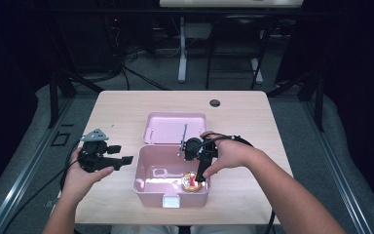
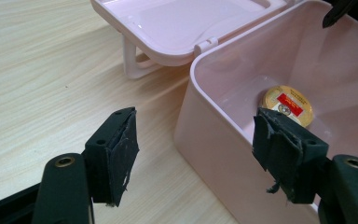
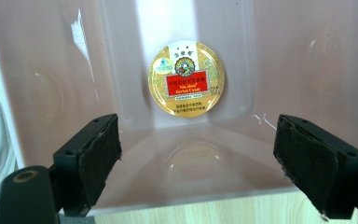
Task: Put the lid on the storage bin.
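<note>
Inside the pink box (image 1: pixel 148 171), at its near right corner, lies the round gold tin (image 3: pixel 187 78) — flat on the floor, just beyond the right gripper (image 3: pixel 198 158), whose jaws stand released, grasping nothing; left gripper (image 2: pixel 196 149) open too.

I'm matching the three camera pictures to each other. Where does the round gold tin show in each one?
High view: gold tin lies low and centre, on the floor of the pink box.
Left gripper view: right of centre, inside the box.
Right gripper view: upper centre.
Shared landmark: the pink box's wall.
</note>
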### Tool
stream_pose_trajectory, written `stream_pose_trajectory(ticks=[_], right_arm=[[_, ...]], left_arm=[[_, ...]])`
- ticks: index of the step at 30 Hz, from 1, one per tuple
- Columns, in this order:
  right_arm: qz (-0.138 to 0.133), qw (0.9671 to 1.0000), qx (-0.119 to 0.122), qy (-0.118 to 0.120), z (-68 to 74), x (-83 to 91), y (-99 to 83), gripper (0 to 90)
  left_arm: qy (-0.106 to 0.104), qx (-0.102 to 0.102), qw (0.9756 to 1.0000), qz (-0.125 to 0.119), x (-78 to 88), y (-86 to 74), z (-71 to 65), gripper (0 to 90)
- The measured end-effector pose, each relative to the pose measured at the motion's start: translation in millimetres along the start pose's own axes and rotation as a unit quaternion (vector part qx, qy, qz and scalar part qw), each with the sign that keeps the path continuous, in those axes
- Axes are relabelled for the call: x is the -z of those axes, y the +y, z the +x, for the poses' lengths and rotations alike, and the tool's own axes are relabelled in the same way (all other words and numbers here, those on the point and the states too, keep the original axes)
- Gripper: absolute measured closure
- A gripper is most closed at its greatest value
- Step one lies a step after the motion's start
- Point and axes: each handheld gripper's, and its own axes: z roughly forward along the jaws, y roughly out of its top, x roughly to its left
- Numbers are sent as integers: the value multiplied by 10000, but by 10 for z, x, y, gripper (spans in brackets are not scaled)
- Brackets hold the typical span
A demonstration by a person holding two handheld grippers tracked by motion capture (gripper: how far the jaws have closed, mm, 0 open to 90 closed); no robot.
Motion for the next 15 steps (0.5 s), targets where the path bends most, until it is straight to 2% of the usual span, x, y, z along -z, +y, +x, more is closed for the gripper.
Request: stream_pose_trajectory(ticks=[3,7,10,15], right_arm=[[5,10000,8,-53,5,18,-33,155],[-52,9999,16,-161,0,49,-80,217],[-198,9997,-49,-158,-13,80,-116,256],[-360,9991,-136,-166,-30,142,-154,268]], left_arm=[[41,-68,10000,38,-12,-1,-6,311],[36,-118,9999,77,-23,3,-17,314],[24,-135,9999,48,-28,9,-36,317],[97,-157,9998,-8,-26,3,-41,347]])
